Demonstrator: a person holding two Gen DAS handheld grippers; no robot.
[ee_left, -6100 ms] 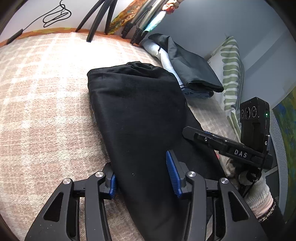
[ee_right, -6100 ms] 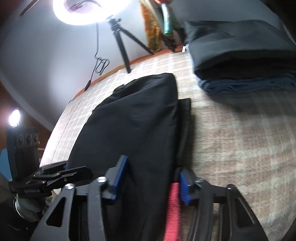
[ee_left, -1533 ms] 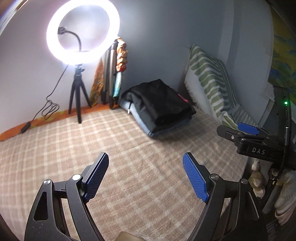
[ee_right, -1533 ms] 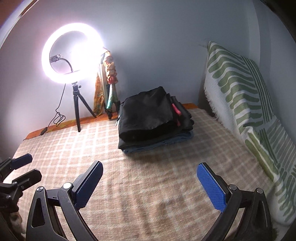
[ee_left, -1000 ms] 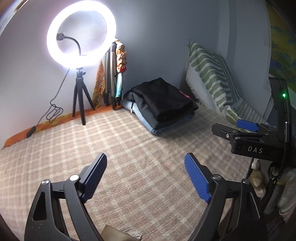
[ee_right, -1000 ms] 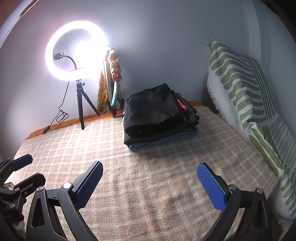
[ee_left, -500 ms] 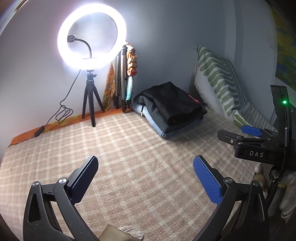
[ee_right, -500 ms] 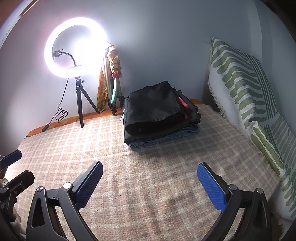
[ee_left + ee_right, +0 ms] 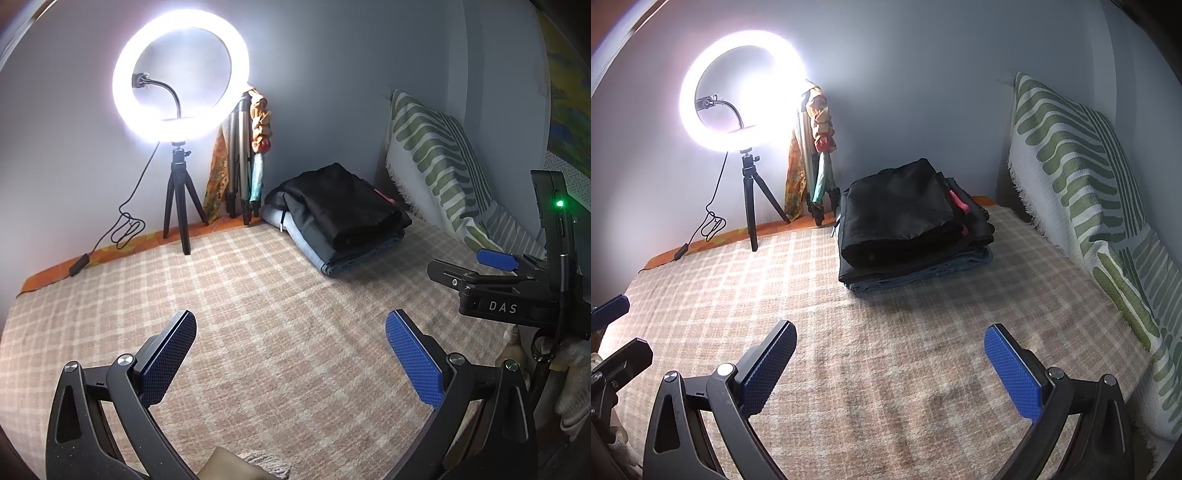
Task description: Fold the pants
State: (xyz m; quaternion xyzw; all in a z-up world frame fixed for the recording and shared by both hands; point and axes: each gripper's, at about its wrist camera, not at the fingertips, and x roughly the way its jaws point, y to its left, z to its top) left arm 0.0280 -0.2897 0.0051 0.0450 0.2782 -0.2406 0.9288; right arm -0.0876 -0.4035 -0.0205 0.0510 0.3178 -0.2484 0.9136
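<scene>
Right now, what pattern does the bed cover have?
The bed cover has a beige-and-cream plaid check, clearest in the right wrist view.

lower garments (image 9: 919, 271) mostly hidden under folded black pants (image 9: 897, 210), pale object (image 9: 227, 463) cut off by bottom edge

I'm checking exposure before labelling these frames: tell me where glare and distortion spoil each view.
Left wrist view: the ring light blows out to white and the bed's far edge bows. Right wrist view: its glare spreads over the wall, the black pants lose detail, and the striped cushion curves toward the rim.
</scene>
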